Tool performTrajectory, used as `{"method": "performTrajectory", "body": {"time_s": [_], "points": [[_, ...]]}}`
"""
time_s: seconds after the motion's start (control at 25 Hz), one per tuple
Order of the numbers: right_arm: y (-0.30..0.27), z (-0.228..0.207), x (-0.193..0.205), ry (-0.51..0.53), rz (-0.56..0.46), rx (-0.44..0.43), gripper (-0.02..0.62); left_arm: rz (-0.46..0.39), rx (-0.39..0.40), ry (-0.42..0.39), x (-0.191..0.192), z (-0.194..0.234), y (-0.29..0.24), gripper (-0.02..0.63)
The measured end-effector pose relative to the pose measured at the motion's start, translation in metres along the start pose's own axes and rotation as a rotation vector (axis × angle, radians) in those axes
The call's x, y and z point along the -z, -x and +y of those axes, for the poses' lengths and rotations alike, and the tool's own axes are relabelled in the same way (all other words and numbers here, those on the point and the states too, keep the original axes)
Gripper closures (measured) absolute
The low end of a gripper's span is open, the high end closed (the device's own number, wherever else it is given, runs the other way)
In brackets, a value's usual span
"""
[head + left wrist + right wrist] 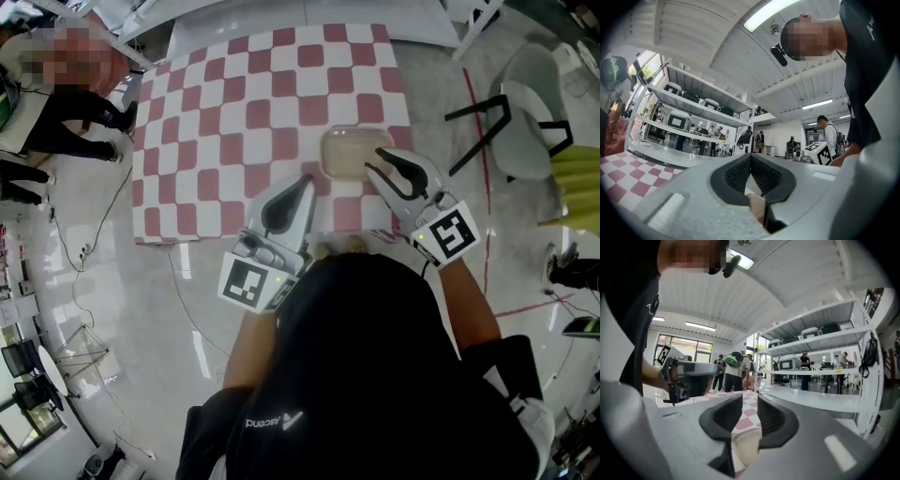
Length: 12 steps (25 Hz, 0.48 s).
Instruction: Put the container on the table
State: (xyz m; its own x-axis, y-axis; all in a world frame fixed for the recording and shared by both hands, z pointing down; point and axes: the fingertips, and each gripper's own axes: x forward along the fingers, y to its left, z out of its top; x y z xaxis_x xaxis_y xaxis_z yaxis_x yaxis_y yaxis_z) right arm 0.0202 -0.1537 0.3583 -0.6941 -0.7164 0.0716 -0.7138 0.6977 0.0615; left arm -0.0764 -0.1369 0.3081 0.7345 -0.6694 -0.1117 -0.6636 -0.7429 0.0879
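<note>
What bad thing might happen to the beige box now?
The right gripper, its jaws apart with nothing between them, hovers right beside the container, so a careless swing might knock it. The container lies toward the near edge of the table, so a push that way might slide it off.

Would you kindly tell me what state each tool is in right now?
Left tool: closed, holding nothing.
Right tool: open, holding nothing.
</note>
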Motion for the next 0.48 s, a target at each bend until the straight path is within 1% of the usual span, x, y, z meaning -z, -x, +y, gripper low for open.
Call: {"method": "performTrajectory", "body": {"time_s": [0.12, 0.2, 0.48], "points": [[-0.001, 0.021, -0.018, 0.033, -0.066, -0.020, 0.550, 0.006, 0.014, -0.004, 0.002, -0.004, -0.002, 0.597], [0.001, 0.028, -0.020, 0.044, -0.075, -0.008, 0.592, 0.005, 0.027, -0.005, 0.002, -0.007, -0.004, 0.595], [0.003, 0.029, -0.019, 0.034, -0.064, 0.047, 0.592, 0.023, 0.049, 0.000, 0.007, -0.010, -0.004, 0.597]]}}
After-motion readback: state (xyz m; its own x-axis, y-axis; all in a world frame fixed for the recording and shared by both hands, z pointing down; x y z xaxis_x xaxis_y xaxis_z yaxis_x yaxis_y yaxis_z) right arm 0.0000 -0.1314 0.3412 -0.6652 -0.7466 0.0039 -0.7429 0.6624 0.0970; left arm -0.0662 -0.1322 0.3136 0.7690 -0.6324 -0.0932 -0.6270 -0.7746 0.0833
